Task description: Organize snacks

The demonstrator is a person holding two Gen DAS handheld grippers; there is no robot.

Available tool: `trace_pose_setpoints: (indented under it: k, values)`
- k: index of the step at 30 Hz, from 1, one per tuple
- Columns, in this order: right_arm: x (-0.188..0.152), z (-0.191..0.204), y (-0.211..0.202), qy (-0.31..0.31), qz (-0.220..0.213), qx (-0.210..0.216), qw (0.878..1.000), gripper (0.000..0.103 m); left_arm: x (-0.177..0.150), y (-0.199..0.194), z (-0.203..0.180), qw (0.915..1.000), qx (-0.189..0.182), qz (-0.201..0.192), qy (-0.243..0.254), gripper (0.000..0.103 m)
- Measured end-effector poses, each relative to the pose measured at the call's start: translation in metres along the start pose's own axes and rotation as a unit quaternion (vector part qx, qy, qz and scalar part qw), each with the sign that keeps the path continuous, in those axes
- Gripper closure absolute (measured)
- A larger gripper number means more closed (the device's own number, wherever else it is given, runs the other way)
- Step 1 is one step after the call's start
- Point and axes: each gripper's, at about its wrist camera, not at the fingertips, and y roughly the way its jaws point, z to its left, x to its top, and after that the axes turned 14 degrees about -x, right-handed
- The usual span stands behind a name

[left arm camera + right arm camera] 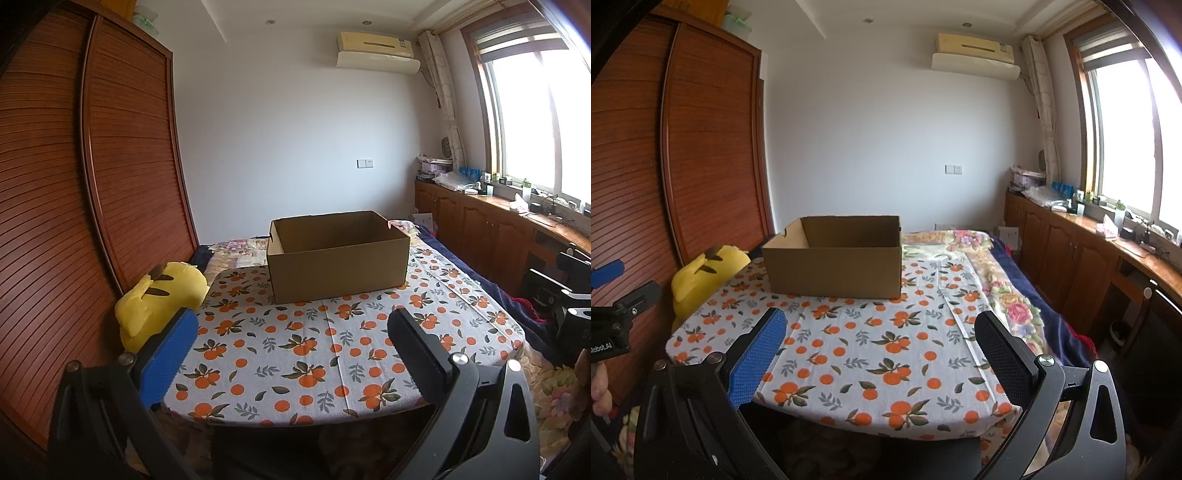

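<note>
An open brown cardboard box [338, 266] stands at the far side of a table covered with an orange-fruit cloth [288, 354]. It also shows in the right wrist view [834, 267] on the same cloth [857, 354]. From here the box inside looks empty. No snacks are in view. My left gripper [291, 326] is open and empty, held above the near part of the table. My right gripper [881, 326] is open and empty too, above the table's near edge. The left gripper also shows at the left edge of the right wrist view [605, 275].
A yellow plush toy [159, 299] lies at the table's left edge by the brown slatted wardrobe [92, 184]. A bed with a floral blanket [1008, 295] runs along the right. Wooden cabinets [1071, 258] with clutter stand under the window.
</note>
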Motion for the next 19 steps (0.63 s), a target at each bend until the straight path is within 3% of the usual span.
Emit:
trace_pose_setpoints:
  k: [19]
  values:
    - [-0.0006, -0.0003, -0.0001, 0.000, -0.001, 0.000, 1.000, 0.000, -0.0006, -0.0012, 0.0001, 1.0000, 0.002, -0.002, 0.000, 0.000]
